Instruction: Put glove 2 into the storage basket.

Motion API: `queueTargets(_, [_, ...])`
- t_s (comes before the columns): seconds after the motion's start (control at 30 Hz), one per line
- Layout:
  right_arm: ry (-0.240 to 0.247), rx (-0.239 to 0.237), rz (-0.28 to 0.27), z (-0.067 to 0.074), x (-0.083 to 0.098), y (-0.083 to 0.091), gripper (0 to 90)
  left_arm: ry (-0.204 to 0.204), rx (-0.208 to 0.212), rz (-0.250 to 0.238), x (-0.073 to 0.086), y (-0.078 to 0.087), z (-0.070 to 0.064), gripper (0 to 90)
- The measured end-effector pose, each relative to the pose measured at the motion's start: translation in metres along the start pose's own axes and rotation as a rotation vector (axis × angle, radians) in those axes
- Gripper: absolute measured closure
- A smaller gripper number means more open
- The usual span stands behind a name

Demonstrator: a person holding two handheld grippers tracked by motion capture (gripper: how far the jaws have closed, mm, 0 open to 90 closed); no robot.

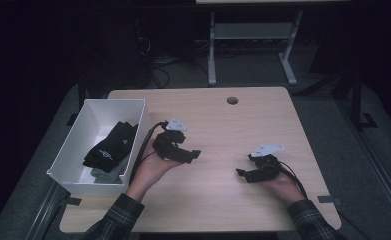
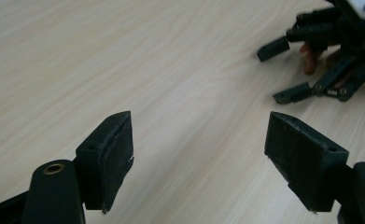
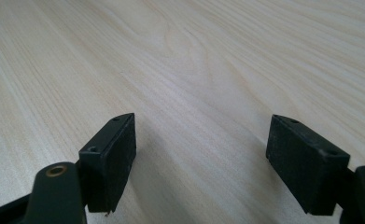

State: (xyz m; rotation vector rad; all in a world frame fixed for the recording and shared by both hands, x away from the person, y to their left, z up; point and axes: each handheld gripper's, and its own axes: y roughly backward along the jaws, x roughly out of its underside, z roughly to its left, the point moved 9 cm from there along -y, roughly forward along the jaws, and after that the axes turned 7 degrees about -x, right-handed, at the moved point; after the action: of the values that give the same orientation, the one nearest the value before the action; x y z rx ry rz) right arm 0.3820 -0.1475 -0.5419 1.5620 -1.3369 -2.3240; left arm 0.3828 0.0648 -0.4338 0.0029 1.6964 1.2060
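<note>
nearest the camera in the high view, two plaid sleeves [image 1: 114, 220] come in from the bottom edge over the near side of the wooden table [image 1: 223, 125]. the left hand [image 1: 148, 170] holds the left gripper [image 1: 192, 155] above the table just right of the white bin [image 1: 78, 175], with its tips pointing to the right, toward the middle of the tabletop. its jaws stand wide apart with nothing between them; in the left gripper view there is bare wood grain between the two black pads [image 2: 117, 156]. the right gripper [image 1: 240, 173] sits low over the table's right half, held by the right hand [image 1: 280, 186], tips pointing left toward the other gripper. it too is spread wide and holds nothing, and the right gripper view has plain tabletop between its pads [image 3: 122, 154]. in the left gripper view the right gripper [image 2: 278, 70] appears at the upper right, well apart from the left one's jaws. the black socks [image 1: 110, 145] lie inside the white bin at the table's left edge, on top of a paler folded item, near the left hand but not touched by either gripper.
</note>
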Motion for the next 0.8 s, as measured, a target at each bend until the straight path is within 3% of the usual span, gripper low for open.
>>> queueTargets(0.17, [0.000,0.000,0.000,0.000,0.000,0.000,24.4,-0.025,0.017,0.005,0.016,-0.018,-0.010,22.3])
queueTargets(0.33, [0.002,0.000,0.000,0.000,0.000,0.000,24.4,-0.057,0.029,0.042,0.037,-0.035,-0.017,20.0])
queueTargets(0.53, [0.001,0.000,0.001,0.000,0.000,0.000,24.4,-0.067,0.043,0.063,0.057,-0.053,-0.022,15.3])
queueTargets(0.63, [0.000,0.000,0.001,0.000,0.000,0.000,24.4,-0.100,0.030,0.073,0.066,-0.060,-0.023,13.6])
queueTargets(0.8, [0.001,0.000,0.001,0.000,0.000,0.000,24.4,-0.121,0.014,0.090,0.075,-0.068,-0.022,13.6])
